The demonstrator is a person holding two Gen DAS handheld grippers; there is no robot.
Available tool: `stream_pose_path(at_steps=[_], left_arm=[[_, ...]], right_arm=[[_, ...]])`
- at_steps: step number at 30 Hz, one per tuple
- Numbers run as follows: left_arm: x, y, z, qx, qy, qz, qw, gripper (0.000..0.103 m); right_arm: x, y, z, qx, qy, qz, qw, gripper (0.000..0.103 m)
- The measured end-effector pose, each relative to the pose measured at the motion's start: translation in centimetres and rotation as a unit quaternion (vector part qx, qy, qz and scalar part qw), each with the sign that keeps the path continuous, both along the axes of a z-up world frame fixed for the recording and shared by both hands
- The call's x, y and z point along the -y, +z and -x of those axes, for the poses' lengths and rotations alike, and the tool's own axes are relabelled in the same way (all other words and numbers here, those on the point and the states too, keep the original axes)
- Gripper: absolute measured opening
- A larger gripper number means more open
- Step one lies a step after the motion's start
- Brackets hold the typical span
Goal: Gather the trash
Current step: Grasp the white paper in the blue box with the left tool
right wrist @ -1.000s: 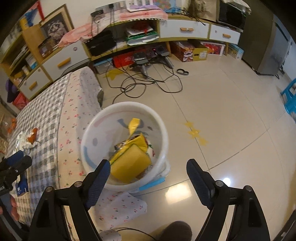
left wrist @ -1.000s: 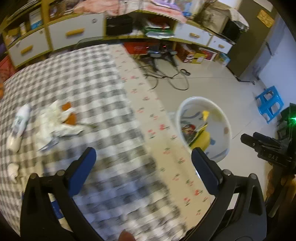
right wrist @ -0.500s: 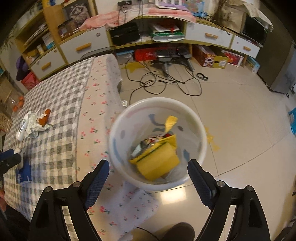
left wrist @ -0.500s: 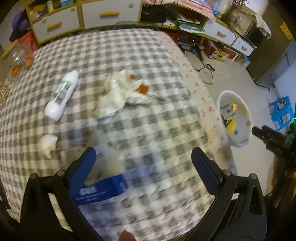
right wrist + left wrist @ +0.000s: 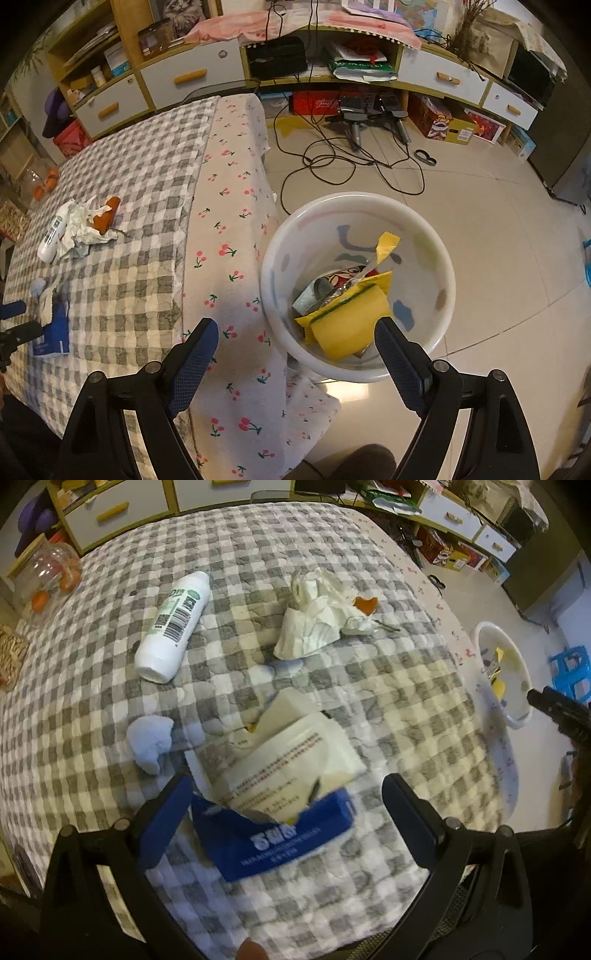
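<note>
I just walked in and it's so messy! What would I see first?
Probably the torn blue box with white paper spilling out, lying on the checked cloth right between the open left tongs. Behind it lie a white bottle on its side and a crumpled tissue heap with orange peel. On the floor beside the table stands a white bin with a yellow wrapper inside, below the open right tongs.
</note>
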State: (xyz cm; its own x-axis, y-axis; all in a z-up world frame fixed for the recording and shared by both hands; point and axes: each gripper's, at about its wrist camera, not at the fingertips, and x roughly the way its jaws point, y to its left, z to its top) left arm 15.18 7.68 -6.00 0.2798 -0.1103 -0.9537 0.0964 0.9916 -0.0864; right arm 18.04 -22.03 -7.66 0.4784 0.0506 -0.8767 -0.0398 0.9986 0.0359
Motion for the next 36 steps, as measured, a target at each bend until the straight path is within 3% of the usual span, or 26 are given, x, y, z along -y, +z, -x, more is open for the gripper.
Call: stream_pose_path(at_steps=[5, 15, 24, 27, 36], left_arm=[[0.5, -1.3, -0.9, -0.006, -0.013, -0.005, 0.9999, 0.090], [-1.5, -1.1, -2.2, 0.009, 0.032, 0.036, 0.9988, 0.044], [-2.6, 0.1, -1.8, 0.046, 0.051, 0.031, 0.9972, 0.020], [-3.0, 1.2, -1.7, 0.065, 0.051, 0.037, 0.9959, 0.001], [-5.1, 3.7, -1.0, 0.096, 0.091, 0.064, 0.9892, 0.000]], right_arm=[[-0.8, -0.3, -0.1, -0.005, 0.003, -0.001, 1.000, 0.088], [-2.6, -0.4, -0.2, -0.008, 0.019, 0.002, 1.000, 0.088], [-5.2, 0.4, -1.4, -0.004, 0.030, -0.009, 0.999, 0.088], [-6.6, 0.8, -2.0, -0.001, 0.035, -0.017, 0.999, 0.088], [-12.5, 1.0, -4.3, -0.001, 0.066, -0.045, 0.997, 0.088]])
